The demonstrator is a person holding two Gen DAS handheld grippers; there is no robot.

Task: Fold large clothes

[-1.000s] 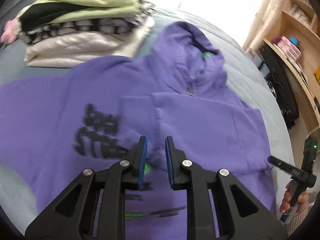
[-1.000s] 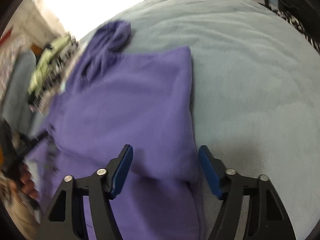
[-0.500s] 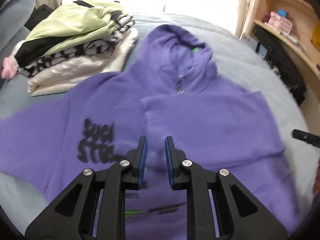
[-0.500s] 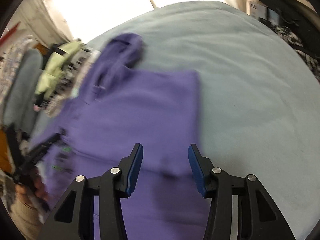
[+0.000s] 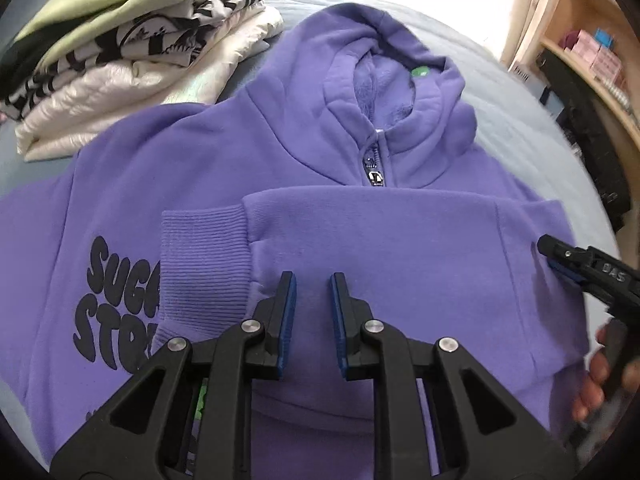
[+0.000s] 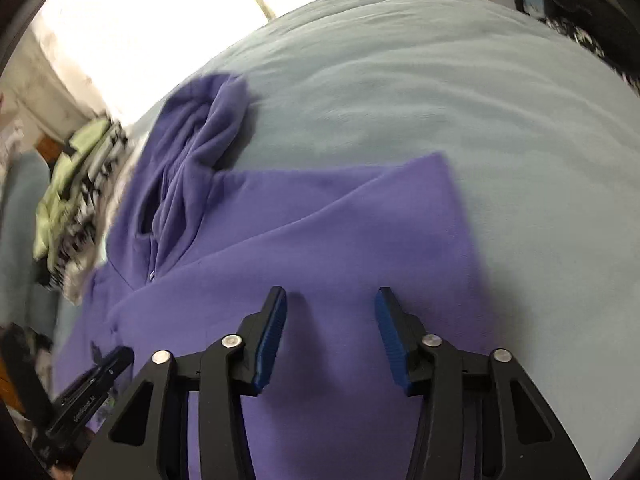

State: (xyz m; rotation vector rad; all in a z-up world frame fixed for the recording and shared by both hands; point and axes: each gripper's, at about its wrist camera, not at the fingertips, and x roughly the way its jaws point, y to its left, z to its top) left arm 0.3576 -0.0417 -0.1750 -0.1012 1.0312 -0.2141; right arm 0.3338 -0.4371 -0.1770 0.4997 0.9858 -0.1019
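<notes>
Purple hoodie (image 5: 400, 248) is laid front-up on the grey-blue bed (image 6: 460, 92), hood (image 5: 384, 76) pointing away toward the bright window. One sleeve (image 5: 360, 240) is folded across the chest, its ribbed cuff (image 5: 204, 264) lying over the black printed lettering (image 5: 116, 300). Zipper pull (image 5: 376, 176) is seen just below the hood opening.

Left gripper (image 5: 313, 280) is held over the folded sleeve, jaws only narrowly apart, nothing pinched between the blue pads (image 5: 289, 312).

Right gripper (image 6: 330, 296) is held over the hoodie near its folded side edge; jaws are parted and closing, with fabric below them but none gripped. In the left wrist view its tip is seen at the sleeve's fold, with a hand (image 5: 600, 376) on the handle.

A stack of folded clothes (image 5: 132, 48) sits just beside the hoodie's shoulder. Wooden shelves (image 5: 592, 52) are seen beyond the bed.
</notes>
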